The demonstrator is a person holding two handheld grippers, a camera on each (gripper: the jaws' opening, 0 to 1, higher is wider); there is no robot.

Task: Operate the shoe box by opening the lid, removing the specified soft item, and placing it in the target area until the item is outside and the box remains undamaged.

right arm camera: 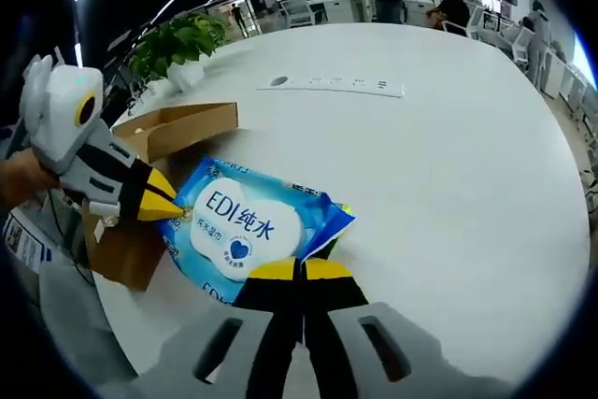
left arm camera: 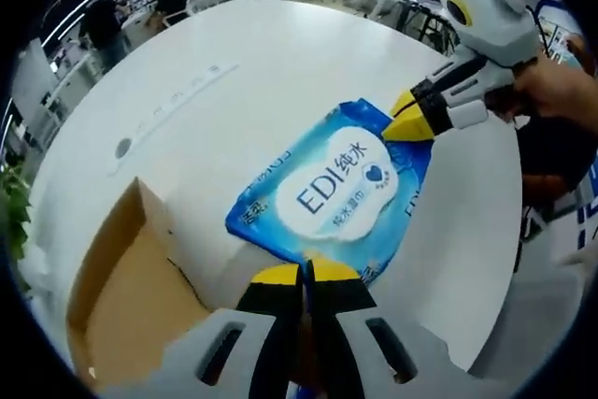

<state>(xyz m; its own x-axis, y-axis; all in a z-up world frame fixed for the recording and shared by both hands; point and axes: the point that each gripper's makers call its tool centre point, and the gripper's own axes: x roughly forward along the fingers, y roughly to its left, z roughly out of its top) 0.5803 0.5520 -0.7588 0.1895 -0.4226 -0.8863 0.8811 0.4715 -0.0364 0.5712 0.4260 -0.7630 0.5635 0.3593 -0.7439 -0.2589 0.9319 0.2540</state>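
White round tabletop (left arm camera: 280, 63), open-plan office behind. Open brown cardboard shoe box (left arm camera: 121, 277) at edge. Blue soft wet-wipe pack (left arm camera: 336, 189) outside box, held by opposite ends: left gripper (left arm camera: 306, 273) jaws clamped, right gripper (right arm camera: 299, 270) likewise. Risk: opposing pull tears pack seam.

Big round white table (right arm camera: 448, 156) under everything, glossy top. Resting on it: 1 open brown cardboard box (right arm camera: 177, 128) near the edge, flaps up, and 1 long white power strip (right arm camera: 332, 84) farther across the surface, well apart from the box. The blue wet-wipes pack (right arm camera: 248, 226) sits just beside the box; whether it touches the tabletop is unclear.
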